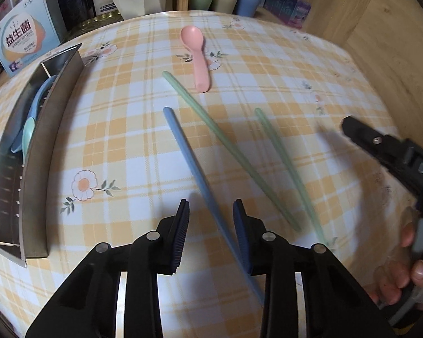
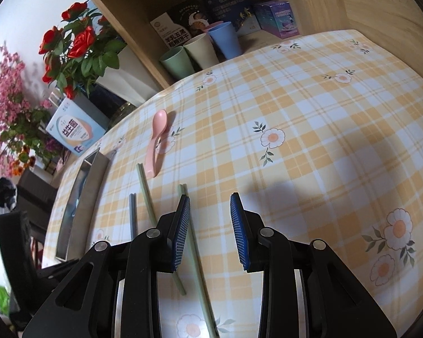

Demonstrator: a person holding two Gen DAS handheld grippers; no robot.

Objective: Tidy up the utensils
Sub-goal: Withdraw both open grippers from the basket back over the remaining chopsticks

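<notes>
Checked yellow tablecloth (image 1: 127, 140) across nearly the whole frame in both views, bare and roomy through the right half of the right wrist view, bounded at the top by a wooden shelf (image 2: 366, 8) with three cups (image 2: 200, 48) standing just past the cloth's edge. Long metal tray (image 1: 50, 129) along the left edge of the left wrist view, close to the cloth's border, with a pale blue spoon (image 1: 31, 124) lying inside. Left tongs (image 1: 211, 217) at bottom centre, partly spread, a blue chopstick (image 1: 189, 157) running up between the pads; contact with the pads impossible to tell through the blur. Right tongs (image 2: 210, 214) at bottom centre of their own view, partly spread over open cloth, pinching nothing, one green chopstick (image 2: 194, 250) passing just under the left pad. Same tool seen at the right edge of the left wrist view, held by a hand (image 1: 409, 270). Second green chopstick (image 1: 225, 146) diagonal mid-frame, well apart from the tray. Pink spoon (image 1: 197, 56) at upper centre, its handle end near that chopstick's tip.
</notes>
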